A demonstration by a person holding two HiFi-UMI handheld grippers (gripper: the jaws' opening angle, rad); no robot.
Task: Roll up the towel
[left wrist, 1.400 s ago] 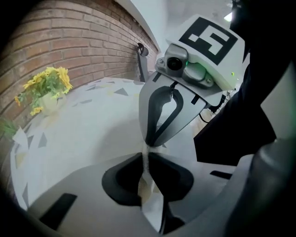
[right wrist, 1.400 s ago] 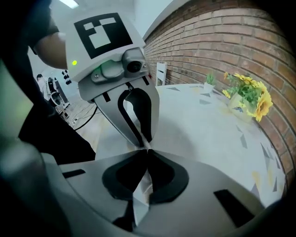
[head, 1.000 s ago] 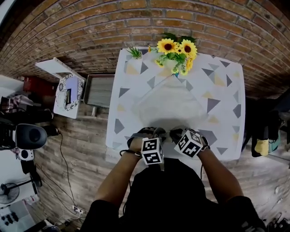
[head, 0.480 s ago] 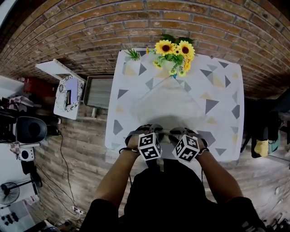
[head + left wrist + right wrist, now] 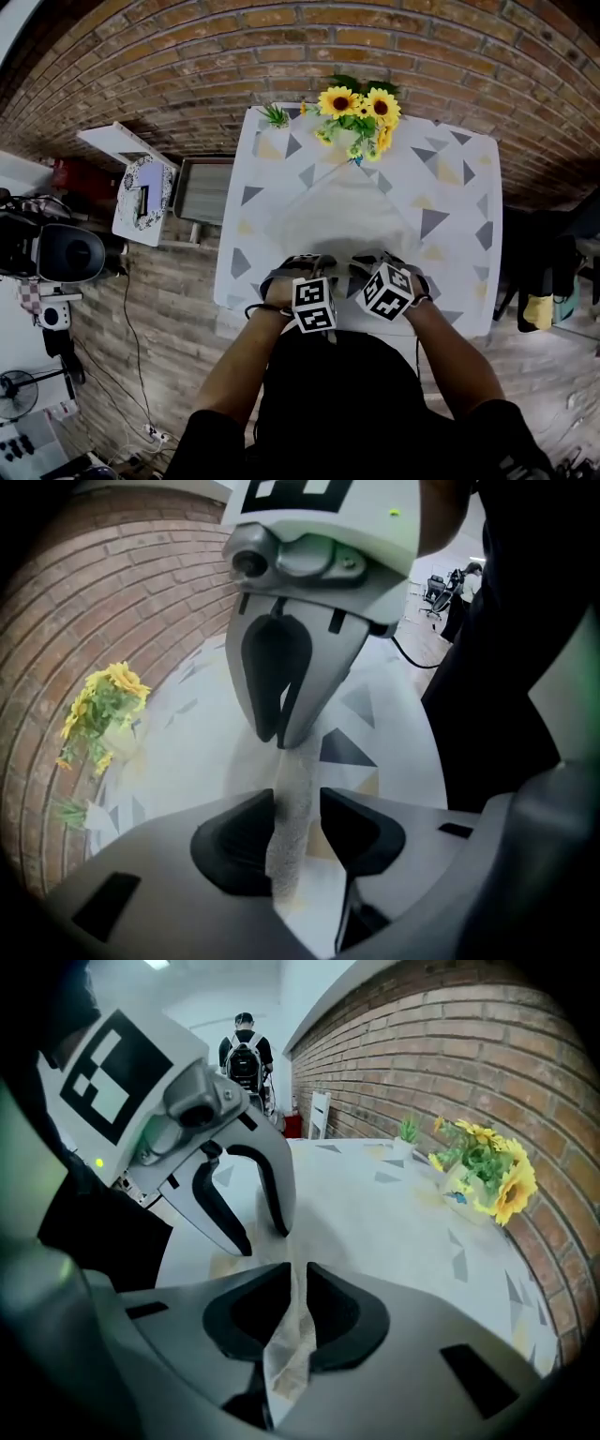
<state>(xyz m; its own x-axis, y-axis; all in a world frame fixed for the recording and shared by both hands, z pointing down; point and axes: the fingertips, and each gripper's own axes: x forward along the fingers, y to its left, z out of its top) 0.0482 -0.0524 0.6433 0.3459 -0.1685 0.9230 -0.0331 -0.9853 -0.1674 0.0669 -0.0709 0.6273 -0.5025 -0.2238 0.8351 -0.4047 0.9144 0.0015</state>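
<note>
A white towel [image 5: 345, 214] lies as a diamond on the patterned table [image 5: 461, 192]. Both grippers work at its near corner. My left gripper [image 5: 305, 268] [image 5: 298, 810] has a raised fold of towel [image 5: 287, 850] between its pads; its jaws have just been opening and a narrow gap shows beside the cloth. My right gripper [image 5: 375, 266] [image 5: 298, 1299] has just been closing, and its pads pinch a twisted strip of towel [image 5: 289, 1358]. Each gripper view also shows the other gripper close ahead, the right gripper [image 5: 281, 691] and the left gripper [image 5: 246, 1206].
A vase of sunflowers [image 5: 362, 111] and a small green plant [image 5: 277, 113] stand at the table's far edge. A grey tray-like stand [image 5: 202, 187] and a white chair [image 5: 141, 183] sit left of the table. A person with a backpack [image 5: 244, 1054] stands far off.
Both hands stay at the towel's near corner. The right gripper has shifted slightly toward the left one.
</note>
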